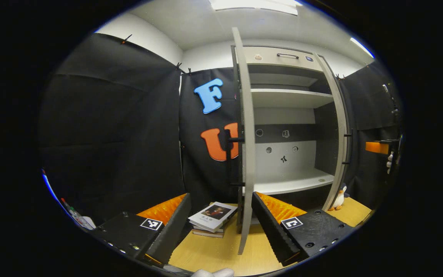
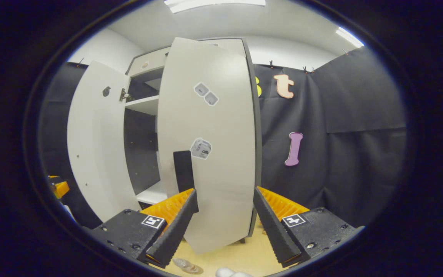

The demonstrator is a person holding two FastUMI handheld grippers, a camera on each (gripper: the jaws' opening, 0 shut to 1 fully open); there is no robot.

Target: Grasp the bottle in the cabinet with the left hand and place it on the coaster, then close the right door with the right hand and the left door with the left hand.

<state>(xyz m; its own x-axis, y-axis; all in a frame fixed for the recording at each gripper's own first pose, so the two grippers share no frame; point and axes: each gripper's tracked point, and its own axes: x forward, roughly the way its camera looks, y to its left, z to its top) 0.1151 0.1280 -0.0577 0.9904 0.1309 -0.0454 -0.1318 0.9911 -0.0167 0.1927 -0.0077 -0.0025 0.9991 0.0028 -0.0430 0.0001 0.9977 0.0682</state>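
The cabinet (image 1: 290,115) stands with both doors open, and its visible shelves (image 1: 290,98) hold nothing. The bottle (image 2: 185,264) shows at the bottom edge of the right gripper view, on the wooden table (image 1: 214,250); the coaster cannot be made out. The left gripper (image 1: 219,227) is level, fingers spread, the left door (image 1: 246,146) edge-on between them. The right gripper (image 2: 225,227) faces the right door (image 2: 210,146), fingers spread. Books (image 1: 214,219) lie by the cabinet.
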